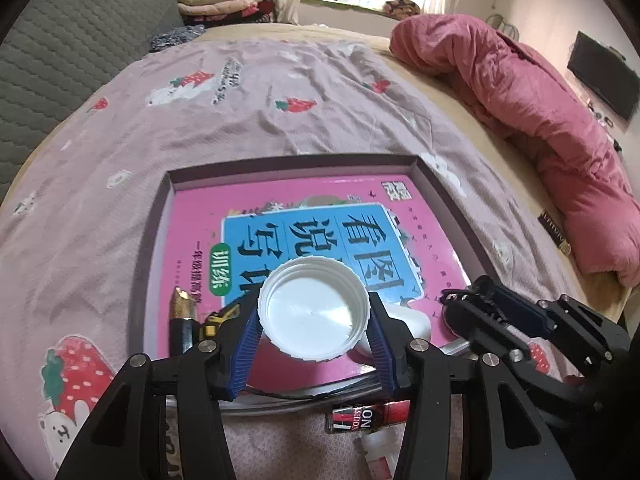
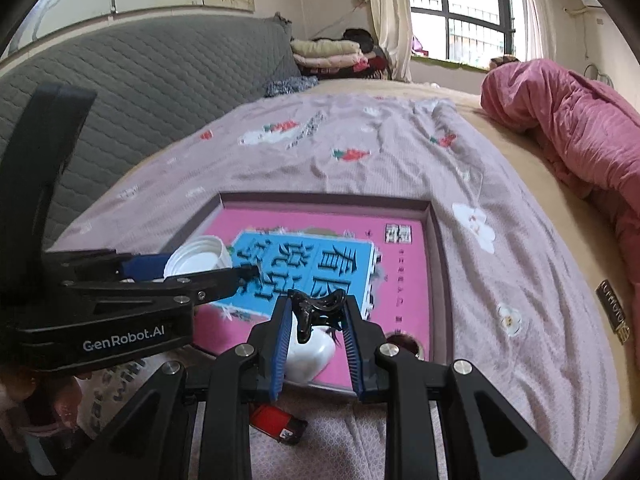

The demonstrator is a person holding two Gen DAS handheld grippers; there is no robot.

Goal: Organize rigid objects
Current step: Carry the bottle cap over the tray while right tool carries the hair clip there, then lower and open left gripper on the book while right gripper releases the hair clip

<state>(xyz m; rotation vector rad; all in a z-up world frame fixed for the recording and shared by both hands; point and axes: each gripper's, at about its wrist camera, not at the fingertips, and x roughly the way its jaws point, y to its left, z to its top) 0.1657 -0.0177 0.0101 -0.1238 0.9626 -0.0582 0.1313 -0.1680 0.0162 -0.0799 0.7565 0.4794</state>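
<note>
White cap [image 1: 314, 308], a wide plastic lid with ribbed edge, sits between the blue pads of my left gripper [image 1: 316, 330], which is about half open and closed on its sides. I hold it with the hollow side up and above the box [image 1: 434, 188], so I think I carry it there to put it down. My right gripper [image 2: 318, 320] is narrow and pinches a black hair claw [image 2: 316, 308] by its top, also over the box, near its front edge. Holding each thing from two opposite sides keeps it steady while I bring it.

The box is a low tray with dark purple walls lying on the strawberry-print sheet [image 1: 240, 120]. Inside it a pink book [image 1: 200, 216] with a blue title panel covers almost the whole bottom. On the book, at the front, lies a white rounded object [image 2: 310, 354] that I cannot name. At the left wall of the box I see a gold and dark blue thing [image 1: 182, 316] standing beside the book. In front of the box, on the sheet, some small things with red labels [image 1: 366, 416] are not yet in it.
</note>
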